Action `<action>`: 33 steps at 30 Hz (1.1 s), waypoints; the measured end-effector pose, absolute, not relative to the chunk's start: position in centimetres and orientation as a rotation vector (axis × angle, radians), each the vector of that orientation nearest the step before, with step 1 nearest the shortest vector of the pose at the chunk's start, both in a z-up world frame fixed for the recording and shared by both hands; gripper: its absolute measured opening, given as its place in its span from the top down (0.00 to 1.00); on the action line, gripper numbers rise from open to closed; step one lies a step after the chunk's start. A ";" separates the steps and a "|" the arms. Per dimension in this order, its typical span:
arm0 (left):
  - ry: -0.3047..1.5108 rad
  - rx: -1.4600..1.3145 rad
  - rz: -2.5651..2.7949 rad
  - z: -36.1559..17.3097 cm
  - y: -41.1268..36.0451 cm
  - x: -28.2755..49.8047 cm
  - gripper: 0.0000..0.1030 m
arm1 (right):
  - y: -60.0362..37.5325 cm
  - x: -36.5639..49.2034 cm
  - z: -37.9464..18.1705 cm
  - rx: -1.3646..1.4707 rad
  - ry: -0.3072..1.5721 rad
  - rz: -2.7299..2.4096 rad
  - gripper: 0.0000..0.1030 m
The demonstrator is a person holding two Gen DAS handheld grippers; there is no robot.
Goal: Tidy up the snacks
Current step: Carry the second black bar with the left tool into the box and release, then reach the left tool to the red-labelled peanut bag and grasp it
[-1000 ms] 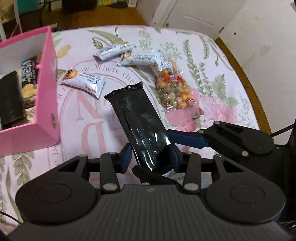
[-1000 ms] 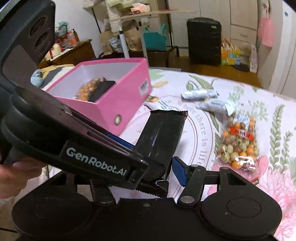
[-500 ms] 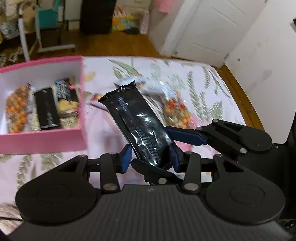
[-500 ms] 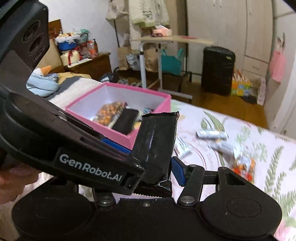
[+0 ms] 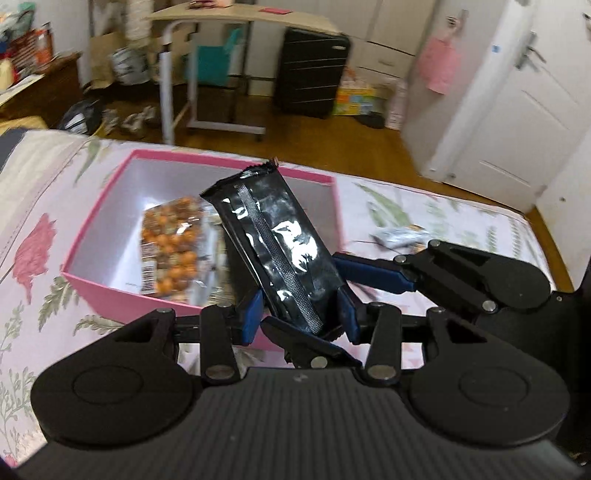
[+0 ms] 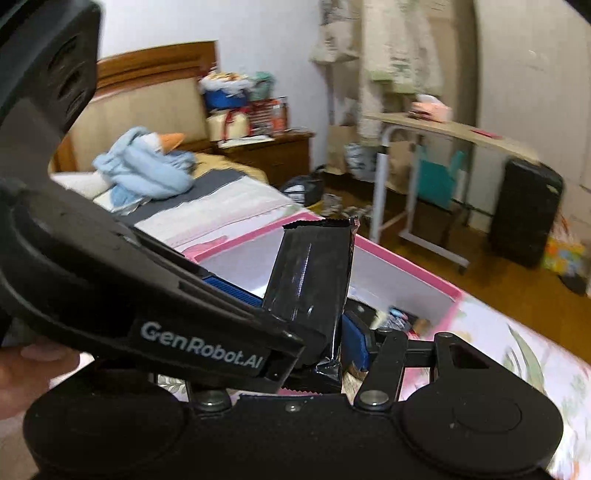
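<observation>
My left gripper [image 5: 300, 314] is shut on the lower end of a black snack bar [image 5: 275, 251], which stands tilted up in front of the pink box [image 5: 122, 291]. The box holds a bag of orange nut snacks [image 5: 170, 243] and other packets. My right gripper [image 6: 325, 339] sits close beside the left one, with the same black bar [image 6: 310, 280] between its blue pads; its jaws look closed against the bar's base. In the right wrist view the pink box [image 6: 436, 288] lies just beyond the bar.
A white snack packet [image 5: 399, 234] lies on the floral bedspread [image 5: 33, 221] right of the box. Beyond the bed are a wooden floor, a rolling table [image 5: 236, 22] and a black suitcase [image 5: 312, 70]. A blue plush toy [image 6: 147, 170] lies near the headboard.
Both grippers have swung left and up with the black bar, from over the loose snacks to directly in front of the pink box. The grip on the bar is unchanged.
</observation>
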State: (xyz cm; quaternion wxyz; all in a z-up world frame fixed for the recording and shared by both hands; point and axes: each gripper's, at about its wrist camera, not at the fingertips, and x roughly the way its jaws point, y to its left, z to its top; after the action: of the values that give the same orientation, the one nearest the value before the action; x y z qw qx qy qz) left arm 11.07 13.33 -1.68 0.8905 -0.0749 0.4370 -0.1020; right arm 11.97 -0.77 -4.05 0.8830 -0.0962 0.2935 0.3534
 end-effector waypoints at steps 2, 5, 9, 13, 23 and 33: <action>0.922 -0.158 -0.197 -2.9 13.7 12.6 0.60 | 0.1 13.0 -4.9 -0.234 0.603 0.748 0.40; 0.944 -0.153 -0.197 -4.5 14.1 14.7 0.60 | 0.9 14.4 -6.0 -0.253 0.617 0.732 0.40; 0.967 -0.146 -0.225 -5.8 14.1 17.3 0.60 | 0.8 16.1 -7.1 -0.213 0.653 0.692 0.40; 0.985 -0.162 -0.246 -6.7 14.2 18.6 0.60 | 0.5 17.5 -7.9 -0.161 0.697 0.666 0.40; 0.969 -0.155 -0.234 -9.6 13.8 19.7 0.57 | -0.3 17.8 -9.8 -0.163 0.667 0.573 0.29; 0.903 -0.153 -0.311 -5.8 14.6 16.4 0.57 | -5.0 12.3 -6.5 -0.103 0.637 0.530 0.27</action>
State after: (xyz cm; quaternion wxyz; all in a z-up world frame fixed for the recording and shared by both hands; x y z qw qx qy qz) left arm 16.39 14.56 -5.81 0.8854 -0.0736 0.4340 -0.1495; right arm 12.27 -5.00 -6.54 0.9141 -0.0501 0.3092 0.2573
